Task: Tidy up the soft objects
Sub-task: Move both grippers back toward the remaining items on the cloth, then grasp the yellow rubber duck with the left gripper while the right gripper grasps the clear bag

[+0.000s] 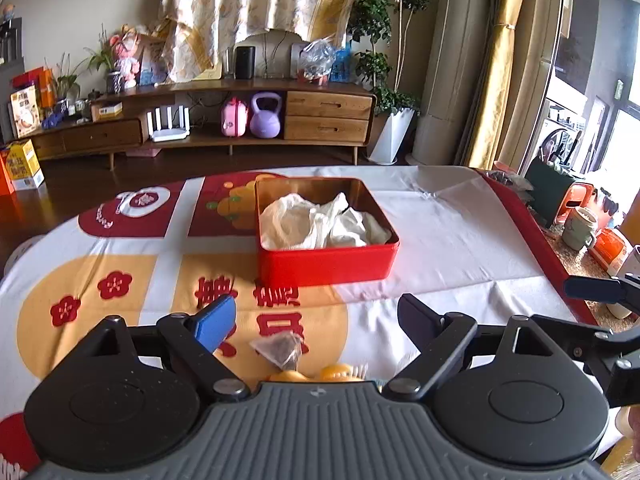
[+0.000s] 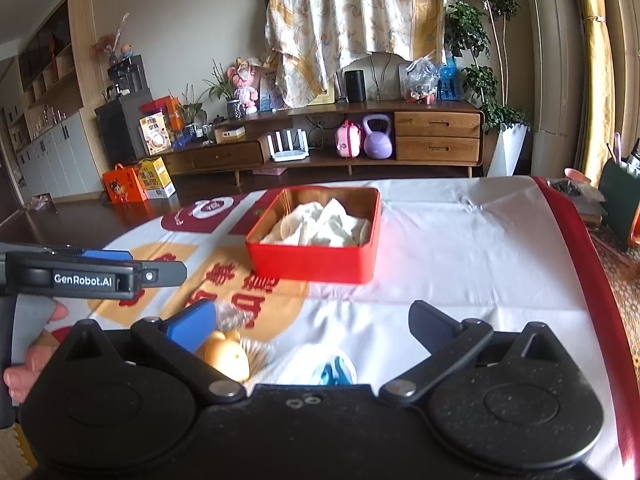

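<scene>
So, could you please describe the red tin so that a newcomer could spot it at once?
Start at the table's printed cloth. Near its far middle stands the red tin, square, lidless, gold inside. It alone holds crumpled white fabric; the small items in front lie loose.

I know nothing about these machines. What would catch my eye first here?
A bright red tin sits mid-table with crumpled white cloth inside. Nearer, two open black grippers, left and right, frame a yellow toy on the patterned tablecloth.
</scene>
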### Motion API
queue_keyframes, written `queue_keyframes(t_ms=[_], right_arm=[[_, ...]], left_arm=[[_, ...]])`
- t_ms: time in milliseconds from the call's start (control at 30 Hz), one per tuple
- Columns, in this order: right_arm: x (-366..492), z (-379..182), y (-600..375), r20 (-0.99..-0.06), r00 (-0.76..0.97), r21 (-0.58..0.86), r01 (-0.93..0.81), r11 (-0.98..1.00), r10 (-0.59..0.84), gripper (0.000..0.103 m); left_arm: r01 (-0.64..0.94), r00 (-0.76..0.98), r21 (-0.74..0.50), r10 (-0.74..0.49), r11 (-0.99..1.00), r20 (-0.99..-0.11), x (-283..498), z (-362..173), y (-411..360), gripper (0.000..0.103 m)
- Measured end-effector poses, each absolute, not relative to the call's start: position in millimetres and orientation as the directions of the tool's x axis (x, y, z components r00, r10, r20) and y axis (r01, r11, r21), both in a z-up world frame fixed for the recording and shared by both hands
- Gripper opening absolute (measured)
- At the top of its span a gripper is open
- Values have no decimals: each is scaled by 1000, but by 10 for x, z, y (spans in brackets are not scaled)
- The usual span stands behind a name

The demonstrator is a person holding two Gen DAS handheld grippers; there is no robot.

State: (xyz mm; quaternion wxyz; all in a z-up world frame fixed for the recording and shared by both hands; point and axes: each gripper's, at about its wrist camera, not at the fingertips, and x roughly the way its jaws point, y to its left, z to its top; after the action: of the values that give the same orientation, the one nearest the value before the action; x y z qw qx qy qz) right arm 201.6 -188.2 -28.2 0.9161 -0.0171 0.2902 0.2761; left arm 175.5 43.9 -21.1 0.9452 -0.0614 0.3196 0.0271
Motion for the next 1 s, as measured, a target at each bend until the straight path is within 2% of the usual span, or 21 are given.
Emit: queue_keyframes(t_ms=[400,667,1000], right_arm=[[1748,-664,-1812,-600,634,116,-535,837,488,102],[1662,-886,-1642,-638,596,72,-584,809,487,100],[1652,-1079,-1455,-671,562,39,-624,781,483,87]], left_arm=[[-141,743,-148,5,979,-670,1623,-625,436,89],[-130,706,-122,5,984,-708,1673,-875,318,89],[-121,686,-107,6,987,-727,1743,-1079,222,89]])
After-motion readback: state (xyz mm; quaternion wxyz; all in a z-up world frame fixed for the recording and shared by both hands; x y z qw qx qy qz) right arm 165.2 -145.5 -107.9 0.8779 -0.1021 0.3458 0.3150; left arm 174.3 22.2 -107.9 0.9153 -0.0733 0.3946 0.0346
